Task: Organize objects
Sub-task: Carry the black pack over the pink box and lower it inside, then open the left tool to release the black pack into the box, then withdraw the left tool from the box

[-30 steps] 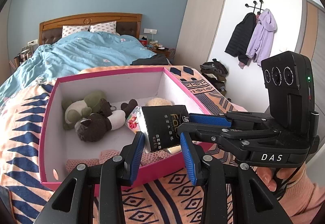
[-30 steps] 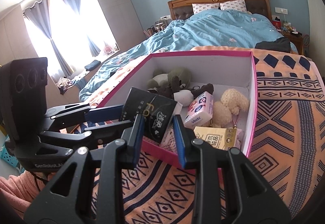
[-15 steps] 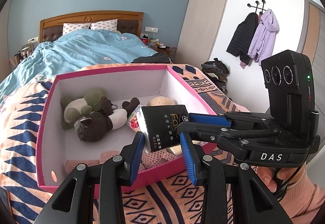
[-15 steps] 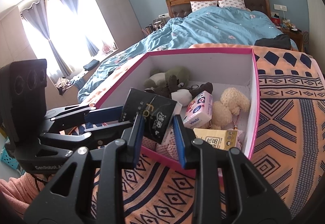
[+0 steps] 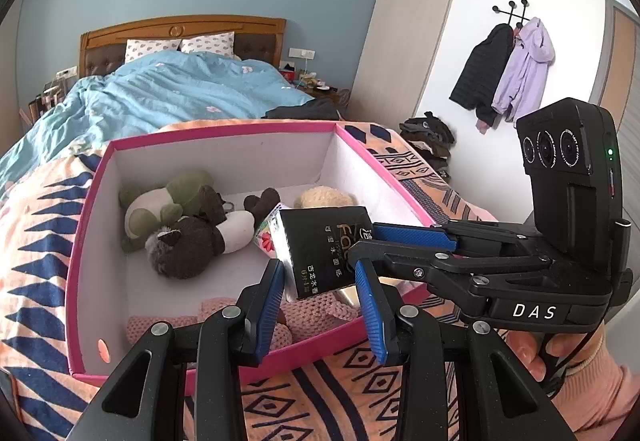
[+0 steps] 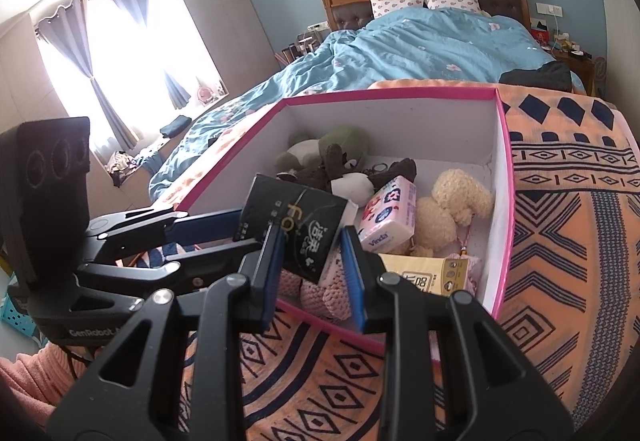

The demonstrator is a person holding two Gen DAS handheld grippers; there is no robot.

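Black pack [image 5: 326,253] is held in the air over the near rim of the pink box [image 5: 224,133], which sits on the patterned blanket [image 6: 560,241] of the bed. Left tongs [image 5: 320,273] are closed on the pack's lower end; right tongs [image 5: 362,241] are clamped on its right edge. Plush toys [image 5: 180,241] are seen in the box in both views. Only the right view shows the white-pink pack [image 6: 388,217], the yellow packet [image 6: 420,273] and the window [image 6: 132,53]. Only the left view shows the hung coats [image 5: 508,69] and the hand [image 5: 532,353] under the right tongs.
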